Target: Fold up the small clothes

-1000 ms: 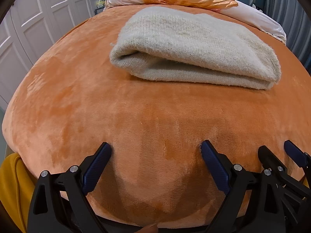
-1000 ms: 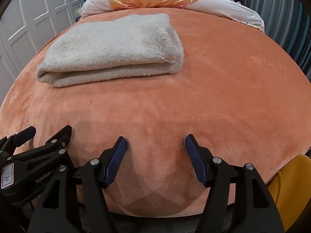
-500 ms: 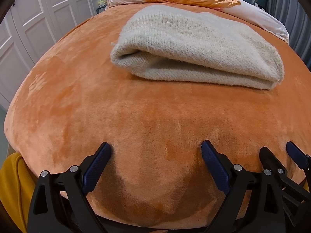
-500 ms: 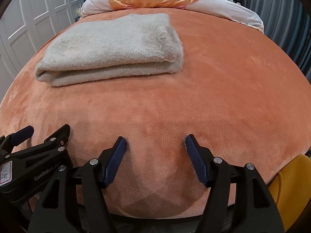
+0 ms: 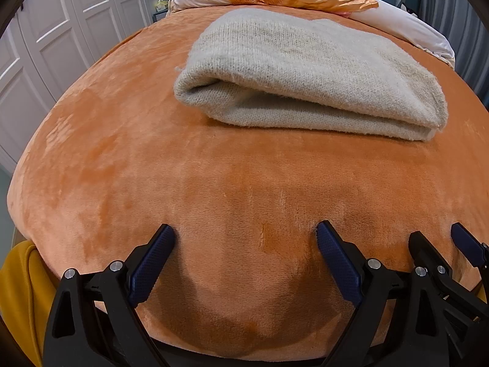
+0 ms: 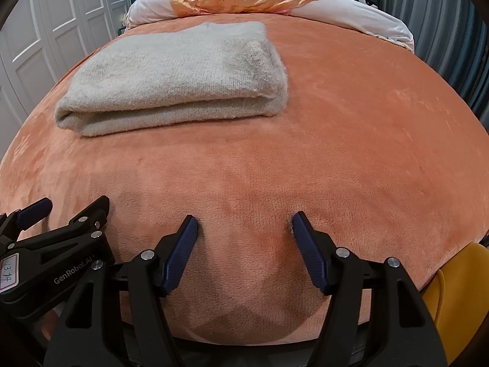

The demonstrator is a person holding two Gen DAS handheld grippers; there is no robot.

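Both views nearer | one folded sweater (image 5: 308, 85) | left claw (image 5: 244, 232), right claw (image 6: 244, 224) apart, empty

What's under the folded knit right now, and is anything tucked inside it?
The folded cream knit rests directly on the orange blanket. Its layered edges show; whatever lies between the layers is covered. Both claws are apart from it.

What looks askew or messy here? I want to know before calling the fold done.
Nothing stands out. The cream knit garment lies folded flat on the orange blanket, layers roughly aligned. Left gripper and right gripper are open, apart from it.
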